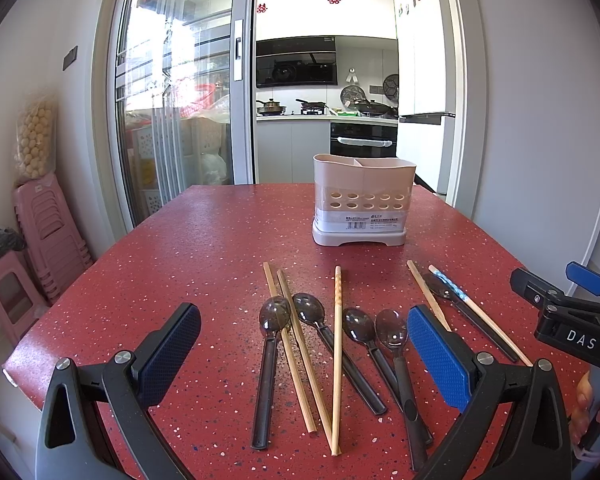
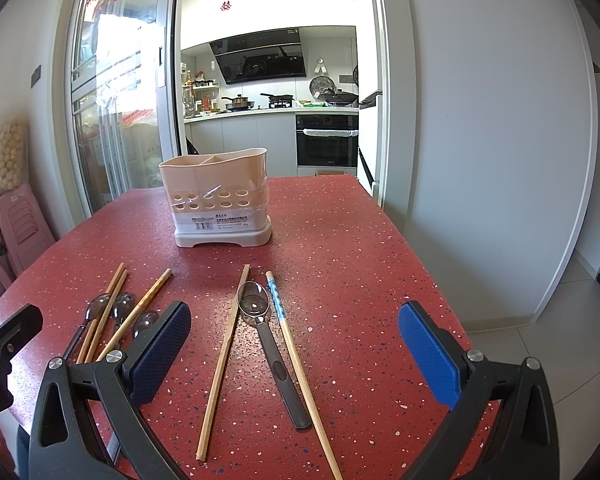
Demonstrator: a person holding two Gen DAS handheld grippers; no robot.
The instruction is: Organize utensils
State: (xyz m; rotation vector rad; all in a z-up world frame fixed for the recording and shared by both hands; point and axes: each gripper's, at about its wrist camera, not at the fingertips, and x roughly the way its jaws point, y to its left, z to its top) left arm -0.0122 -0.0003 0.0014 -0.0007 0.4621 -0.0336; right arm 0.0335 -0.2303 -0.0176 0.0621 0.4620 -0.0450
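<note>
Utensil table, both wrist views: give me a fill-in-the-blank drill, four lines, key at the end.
1. The utensil holder stands on a speckled ____ table.
2. Spoons lying on the table number ____.
3. The chopstick with the blue-patterned tip lies right of a ____.
4. Both the left claw and the right claw are ____.

Missing words: red; five; spoon; open

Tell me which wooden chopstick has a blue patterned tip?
The rightmost wooden chopstick, just right of the lone dark plastic spoon. Its far end is white with blue pattern; the others are plain wood or brown-speckled.
</note>
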